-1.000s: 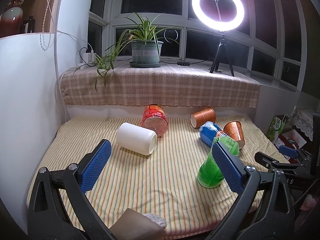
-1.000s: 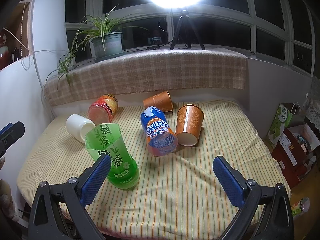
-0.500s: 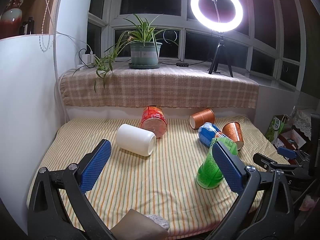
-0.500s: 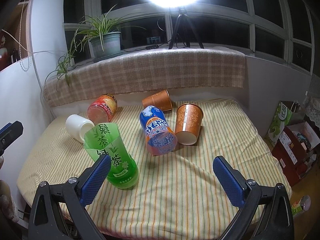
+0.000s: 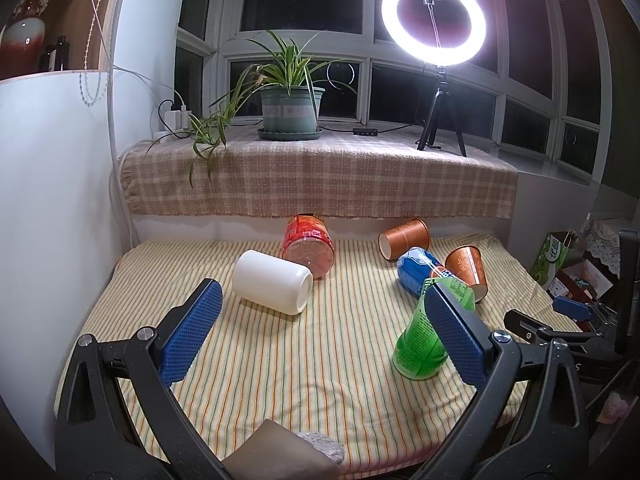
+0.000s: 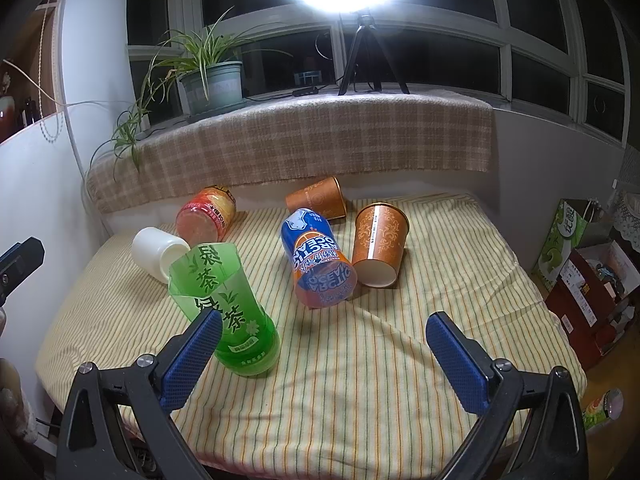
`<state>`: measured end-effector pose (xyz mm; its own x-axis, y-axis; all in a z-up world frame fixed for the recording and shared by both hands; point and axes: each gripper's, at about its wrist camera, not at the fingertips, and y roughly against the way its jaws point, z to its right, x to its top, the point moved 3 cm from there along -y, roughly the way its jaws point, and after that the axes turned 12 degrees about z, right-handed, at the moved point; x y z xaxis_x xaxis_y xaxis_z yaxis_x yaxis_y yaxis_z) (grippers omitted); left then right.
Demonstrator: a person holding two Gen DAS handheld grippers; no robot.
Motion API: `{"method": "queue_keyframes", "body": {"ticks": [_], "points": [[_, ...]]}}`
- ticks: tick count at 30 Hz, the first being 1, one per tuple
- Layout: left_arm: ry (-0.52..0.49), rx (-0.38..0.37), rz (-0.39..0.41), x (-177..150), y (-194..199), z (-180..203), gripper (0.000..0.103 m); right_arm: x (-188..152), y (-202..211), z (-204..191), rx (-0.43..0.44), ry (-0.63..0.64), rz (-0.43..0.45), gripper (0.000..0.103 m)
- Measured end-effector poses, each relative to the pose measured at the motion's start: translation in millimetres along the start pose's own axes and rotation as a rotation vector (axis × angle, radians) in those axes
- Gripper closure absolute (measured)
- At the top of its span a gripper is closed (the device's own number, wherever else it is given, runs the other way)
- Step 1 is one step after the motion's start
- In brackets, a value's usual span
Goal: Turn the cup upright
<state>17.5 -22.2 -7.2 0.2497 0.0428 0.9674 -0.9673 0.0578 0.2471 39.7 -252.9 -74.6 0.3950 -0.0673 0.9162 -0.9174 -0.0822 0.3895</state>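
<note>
Several cups lie on a striped cloth point(image 5: 320, 360). A white cup point(image 5: 272, 286) point(image 6: 158, 252) lies on its side at the left. A red cup point(image 5: 308, 240) point(image 6: 208, 218), a blue cup point(image 6: 316, 264) point(image 5: 416, 272) and two orange paper cups point(image 6: 378, 246) point(image 6: 318, 200) also lie on their sides. A green cup point(image 6: 228, 308) point(image 5: 428, 340) stands upright, leaning a little. My left gripper point(image 5: 320, 336) is open and empty, near the cloth's front edge. My right gripper point(image 6: 324, 356) is open and empty, its left finger in front of the green cup.
A checked blanket covers the sill point(image 5: 320, 172) behind, with a potted plant point(image 5: 290, 108) and a ring light on a tripod point(image 5: 434, 32). A white wall point(image 5: 52, 200) stands at the left. Boxes and bags point(image 6: 584, 264) sit on the floor at the right.
Both grippers have drifted slightly; the scene shifts a little in each view. No cup has moved.
</note>
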Motion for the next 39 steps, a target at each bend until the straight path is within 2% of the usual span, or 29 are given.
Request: {"method": "queue_keyframes", "body": {"ticks": [33, 39], "points": [[0.0, 0.002, 0.003, 2.4, 0.0, 0.1, 0.0, -3.6, -3.4, -0.6, 0.002, -0.007, -0.019, 0.0], [-0.014, 0.01, 0.023, 6.8, -0.5, -2.4, 0.0, -3.6, -3.9, -0.7, 0.003, -0.006, -0.021, 0.0]]}}
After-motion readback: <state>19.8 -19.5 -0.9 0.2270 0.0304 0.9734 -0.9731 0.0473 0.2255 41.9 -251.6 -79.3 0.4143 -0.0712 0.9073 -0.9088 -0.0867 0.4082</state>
